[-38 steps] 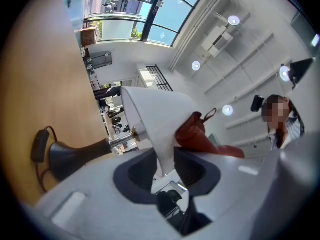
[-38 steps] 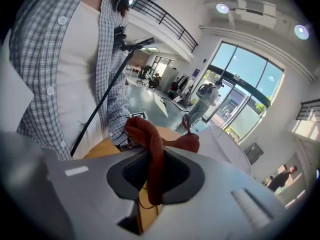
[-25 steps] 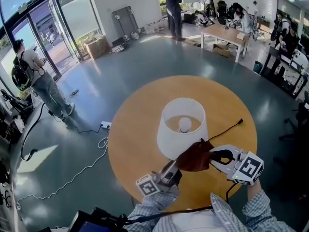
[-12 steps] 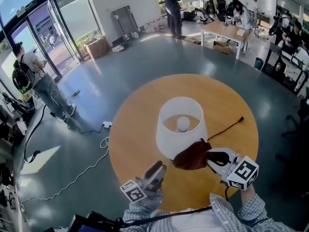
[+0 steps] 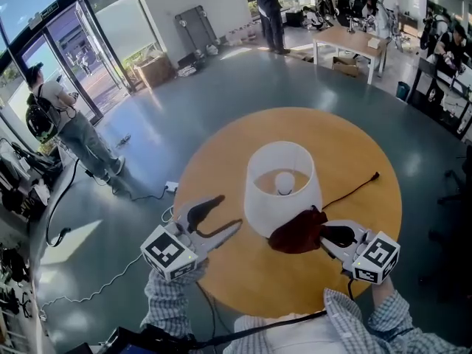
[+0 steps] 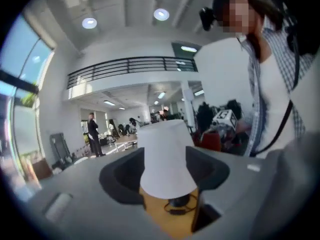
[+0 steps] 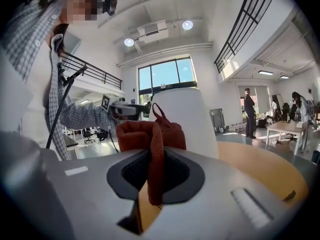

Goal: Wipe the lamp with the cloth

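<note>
Rust-red cloth (image 5: 297,232) is pinched in the right tool (image 5: 324,236) and rests against the white lamp (image 5: 282,186) at mid-worktop (image 5: 243,271). The left tool (image 5: 230,212), jaws just opened wide and empty, hovers beside the lamp.

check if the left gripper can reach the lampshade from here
Probably yes: the left gripper, its empty jaws just opened wide, points at the lampshade with only bare table between; the cloth is off to the right.
</note>
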